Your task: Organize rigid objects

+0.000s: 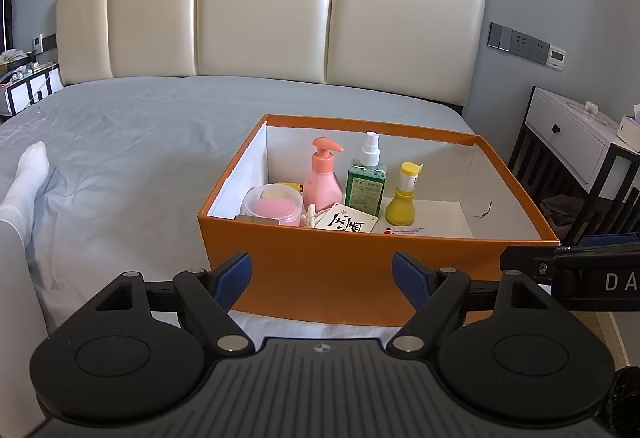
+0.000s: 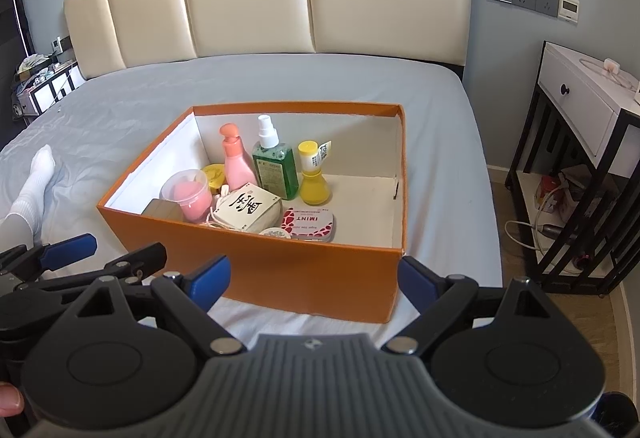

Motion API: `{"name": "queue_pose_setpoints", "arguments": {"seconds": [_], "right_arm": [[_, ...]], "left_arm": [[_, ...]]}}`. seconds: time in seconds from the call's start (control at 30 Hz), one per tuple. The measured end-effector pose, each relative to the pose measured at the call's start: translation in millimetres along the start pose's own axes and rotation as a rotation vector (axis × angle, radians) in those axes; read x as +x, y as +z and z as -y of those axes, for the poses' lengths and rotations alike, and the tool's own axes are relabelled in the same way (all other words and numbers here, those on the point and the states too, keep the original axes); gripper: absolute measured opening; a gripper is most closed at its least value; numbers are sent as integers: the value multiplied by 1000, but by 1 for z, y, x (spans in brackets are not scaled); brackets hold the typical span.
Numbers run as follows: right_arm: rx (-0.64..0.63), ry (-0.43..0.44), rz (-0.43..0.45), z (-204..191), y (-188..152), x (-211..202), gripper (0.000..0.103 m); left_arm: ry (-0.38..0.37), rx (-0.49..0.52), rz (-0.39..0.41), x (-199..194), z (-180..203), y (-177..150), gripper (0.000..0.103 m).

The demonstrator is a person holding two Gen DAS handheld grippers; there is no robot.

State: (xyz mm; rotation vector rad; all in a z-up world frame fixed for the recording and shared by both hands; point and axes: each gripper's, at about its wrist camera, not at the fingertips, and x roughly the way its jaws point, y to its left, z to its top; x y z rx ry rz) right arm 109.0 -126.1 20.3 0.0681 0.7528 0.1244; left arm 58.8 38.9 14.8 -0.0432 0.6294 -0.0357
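An orange box [image 1: 360, 270] [image 2: 312, 278] stands on the bed. Inside stand a pink pump bottle [image 1: 322, 174] [image 2: 236, 162], a green spray bottle [image 1: 366, 180] [image 2: 276, 166] and a yellow bottle [image 1: 402, 202] [image 2: 314, 178]. A clear tub with a pink sponge [image 1: 272, 204] [image 2: 188, 194], a white card box [image 1: 346, 224] [image 2: 248, 208] and a red mint tin [image 2: 308, 224] lie near the front. My left gripper [image 1: 322, 272] and right gripper [image 2: 314, 278] are open and empty, just short of the box's front wall.
The grey bed sheet [image 1: 120, 142] spreads to the left and behind the box. A foot in a white sock [image 1: 24, 182] [image 2: 32, 182] rests at the left. A bedside table [image 1: 580, 142] [image 2: 580, 110] stands at the right. The cream headboard [image 1: 260, 10] is behind.
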Motion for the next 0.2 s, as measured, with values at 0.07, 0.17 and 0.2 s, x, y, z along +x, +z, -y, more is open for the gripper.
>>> {"name": "queue_pose_setpoints", "arguments": {"seconds": [0.07, 0.17, 0.2], "right_arm": [[2, 1, 0, 0, 0, 0, 89], [2, 1, -1, 0, 0, 0, 89], [2, 2, -1, 0, 0, 0, 89]], "left_arm": [[-3, 0, -2, 0, -1, 0, 94], [0, -6, -1, 0, -1, 0, 94], [4, -6, -1, 0, 0, 0, 94]]}}
